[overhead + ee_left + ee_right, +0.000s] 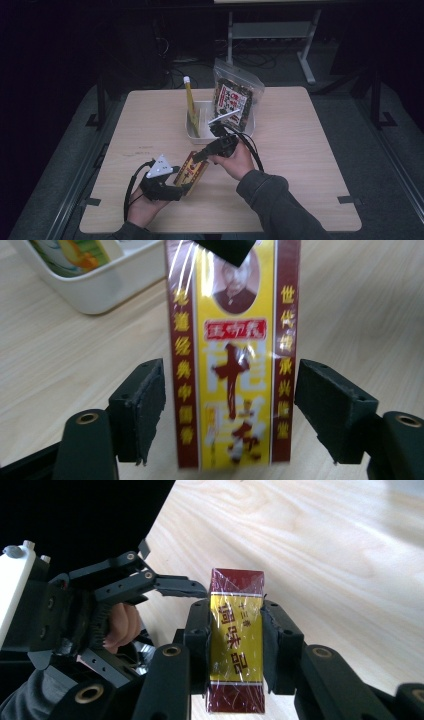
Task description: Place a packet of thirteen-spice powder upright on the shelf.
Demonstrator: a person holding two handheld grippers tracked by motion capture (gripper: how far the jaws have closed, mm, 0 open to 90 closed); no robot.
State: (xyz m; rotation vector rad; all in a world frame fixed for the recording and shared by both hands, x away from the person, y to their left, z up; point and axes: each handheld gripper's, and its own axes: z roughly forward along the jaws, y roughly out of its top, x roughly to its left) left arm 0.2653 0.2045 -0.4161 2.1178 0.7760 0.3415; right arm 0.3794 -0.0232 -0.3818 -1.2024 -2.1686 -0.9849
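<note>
Two handheld grippers meet over one small box near the front of a pale wooden table (310,165). The box (191,171) is a slim red and yellow carton wrapped in clear film, printed with Chinese characters and a small portrait.

In the right gripper view, the right gripper (236,647) has its two black jaws pressed flat against the narrow sides of the box (236,645), clamping it. The box stands upright between the pads, its red end pointing away.

In the left gripper view, the left gripper (230,407) has its jaws spread wide, one on each side of the box (234,355). A clear gap shows between each pad and the carton, so these jaws touch nothing. The tip of a black jaw of the other gripper covers the top edge of the box.

From the high view, the left gripper (177,190) sits at the near end of the box, held in the person's left hand (142,207). The right gripper (197,157) reaches in from the far end, held in the right hand (236,161), with a dark sleeve (280,205) behind it.

Farther back on the table stands a white tray (196,135). It holds an upright yellow packet (191,102) and a clear bag (232,95) of printed sachets leaning at its right.
</note>
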